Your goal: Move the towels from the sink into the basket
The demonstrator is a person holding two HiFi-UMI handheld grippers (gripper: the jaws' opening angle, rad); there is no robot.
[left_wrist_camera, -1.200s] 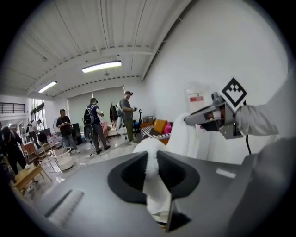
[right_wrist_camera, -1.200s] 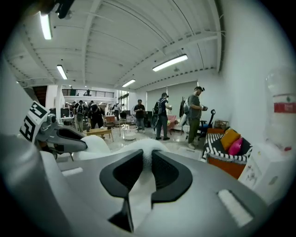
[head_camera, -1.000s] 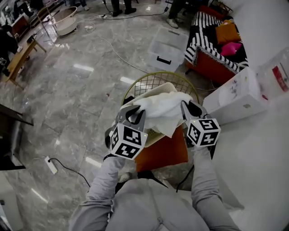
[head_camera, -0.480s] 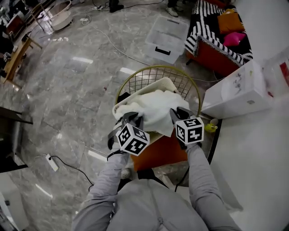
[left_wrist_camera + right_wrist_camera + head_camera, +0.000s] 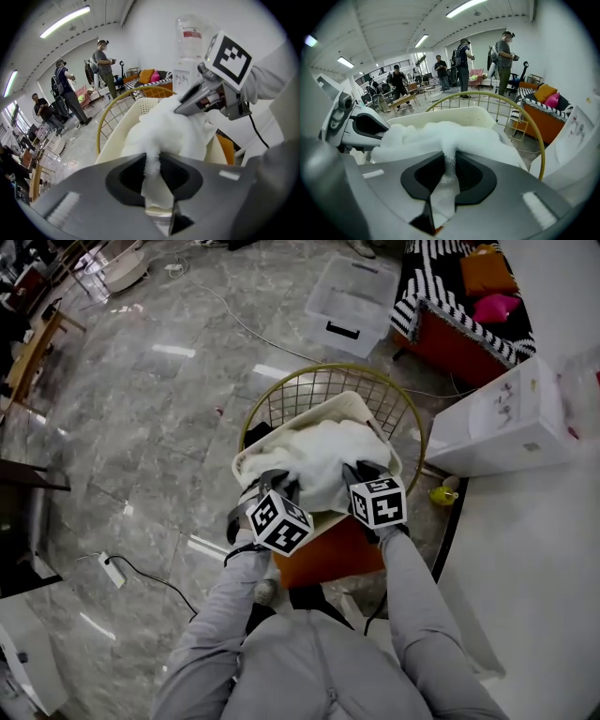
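The white towel (image 5: 323, 454) is sitting bunched in the mouth of a cream liner (image 5: 352, 407), which is standing inside the gold wire basket (image 5: 319, 381). Its near edge is being pinched at two spots. The left hand-held gripper (image 5: 273, 489) is clamping a fold of the towel (image 5: 173, 126) between nearly closed jaws, and the right hand-held gripper (image 5: 360, 474) is gripping another fold (image 5: 440, 136) the same way. Both are pointing down and away from the person, side by side over the liner's near rim. An orange object (image 5: 328, 556) is showing under that rim. A white surface (image 5: 534, 568) is running along the right. Farther off on the grey floor (image 5: 159, 427), a clear bin (image 5: 347, 306) and a striped sofa (image 5: 450, 310) are standing, well apart from the basket.
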